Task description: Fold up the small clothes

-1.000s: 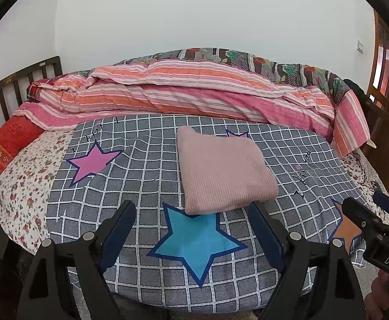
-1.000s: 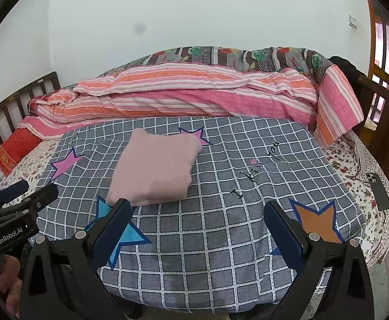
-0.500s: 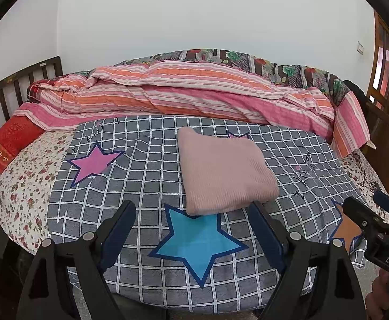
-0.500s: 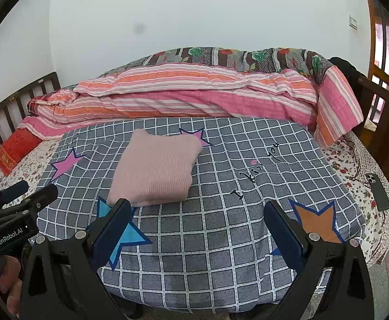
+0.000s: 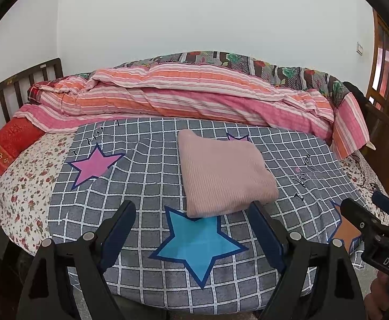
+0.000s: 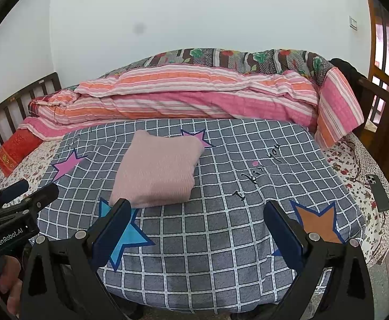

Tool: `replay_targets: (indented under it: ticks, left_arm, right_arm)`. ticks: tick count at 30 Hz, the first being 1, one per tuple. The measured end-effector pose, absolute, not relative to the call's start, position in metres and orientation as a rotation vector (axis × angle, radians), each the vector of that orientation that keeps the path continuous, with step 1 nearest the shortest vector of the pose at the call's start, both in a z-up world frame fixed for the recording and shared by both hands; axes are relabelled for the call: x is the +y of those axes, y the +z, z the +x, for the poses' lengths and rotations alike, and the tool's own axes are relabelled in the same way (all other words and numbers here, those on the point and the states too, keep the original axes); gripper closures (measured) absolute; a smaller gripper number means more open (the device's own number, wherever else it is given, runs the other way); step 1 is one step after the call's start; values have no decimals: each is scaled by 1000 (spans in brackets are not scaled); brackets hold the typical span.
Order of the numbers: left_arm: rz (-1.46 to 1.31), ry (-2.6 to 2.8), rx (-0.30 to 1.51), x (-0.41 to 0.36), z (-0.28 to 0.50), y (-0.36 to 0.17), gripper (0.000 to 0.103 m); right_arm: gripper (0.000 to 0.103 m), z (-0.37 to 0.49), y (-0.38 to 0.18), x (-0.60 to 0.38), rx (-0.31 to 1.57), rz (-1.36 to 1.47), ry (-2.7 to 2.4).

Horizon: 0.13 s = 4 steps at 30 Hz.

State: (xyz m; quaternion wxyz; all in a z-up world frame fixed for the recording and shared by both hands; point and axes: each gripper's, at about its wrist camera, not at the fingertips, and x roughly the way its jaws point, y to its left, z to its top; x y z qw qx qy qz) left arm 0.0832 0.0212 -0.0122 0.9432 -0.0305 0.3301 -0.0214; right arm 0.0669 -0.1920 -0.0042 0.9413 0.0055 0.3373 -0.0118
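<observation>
Pink ribbed knit, folded into a thick rectangle: the garment (image 5: 225, 174) lies flat on the grey checked blanket (image 5: 146, 176), near its middle, one corner over a small purple star and the near edge touching the tip of the blue star (image 5: 198, 242).

Left to right, left wrist view. Dark slatted headboard (image 5: 21, 80) at far left. Below it a red pillow (image 5: 10, 141) with gold characters, too small to read. Floral sheet (image 5: 21, 186) under the blanket. Pink star (image 5: 94, 164) with thin black script beside it, unreadable here. Left gripper (image 5: 191, 224) held low over the near bed edge, angled down toward the blanket, jaws spread wide, nothing between them; its right finger (image 5: 263, 226) sits just in front of the garment's near corner, contact not clear. Striped pink and orange quilt (image 5: 194, 98) bunched along the far side. At far right the other tool's body, lettering "DAS" on it.

Right wrist view. Far left, the left tool's body reads "GenRobot.AI", with a hand (image 6: 7, 285) wrapped on the grip below. Right gripper (image 6: 194, 221) also low, tilted down, jaws released and wide apart, empty, over bare checks to the right of the garment (image 6: 158, 169). Black script on the blanket appears to read "I kiss you". Orange star (image 6: 317, 221) beside the right finger. A dark phone (image 6: 379, 192) lies on the floral sheet at far right.
</observation>
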Motion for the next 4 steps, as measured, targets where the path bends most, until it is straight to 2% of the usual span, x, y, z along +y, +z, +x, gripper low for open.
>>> replay_targets:
  ticks: [4]
  left_arm:
    - [-72, -53, 671, 21, 86, -10, 18]
  right_arm:
    - [5, 68, -3, -189, 687, 8, -23]
